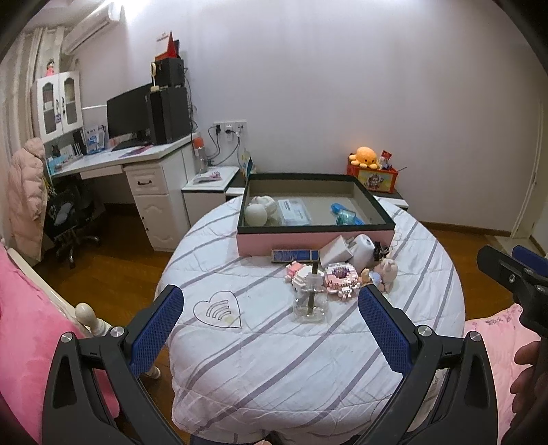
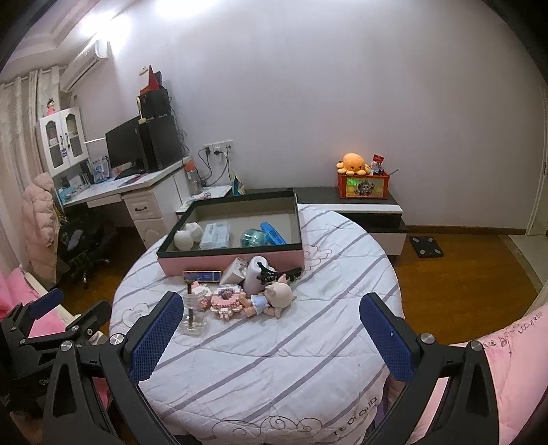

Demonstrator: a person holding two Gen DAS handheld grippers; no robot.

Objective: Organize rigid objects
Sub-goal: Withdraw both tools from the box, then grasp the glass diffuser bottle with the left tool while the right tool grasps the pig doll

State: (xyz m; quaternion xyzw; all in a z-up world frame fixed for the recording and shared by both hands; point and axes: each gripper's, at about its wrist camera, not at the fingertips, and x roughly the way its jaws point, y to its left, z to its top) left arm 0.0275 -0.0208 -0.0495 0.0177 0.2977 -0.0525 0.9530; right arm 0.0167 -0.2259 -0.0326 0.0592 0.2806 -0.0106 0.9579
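Fingers of both the left gripper (image 1: 270,325) and right gripper (image 2: 270,332) spread wide, empty, above bare striped cloth (image 2: 274,369).

Pretty clearly a bedroom in someone's home, probably a kid's or teen's. There's a white desk (image 1: 137,161) with drawers, a dark monitor (image 1: 128,111) and a black PC tower (image 1: 169,114) on it, plus a white glass-door cabinet (image 1: 56,104) above. An air conditioner (image 1: 90,25) hangs high on the wall, curtains at the far left, wood floor (image 2: 462,274). A pink puffer jacket (image 1: 25,198) is draped by the office chair. Pink bedding (image 1: 24,328) sits at the edge, and an orange octopus plush (image 2: 353,163) tops a toy box on a low cabinet.
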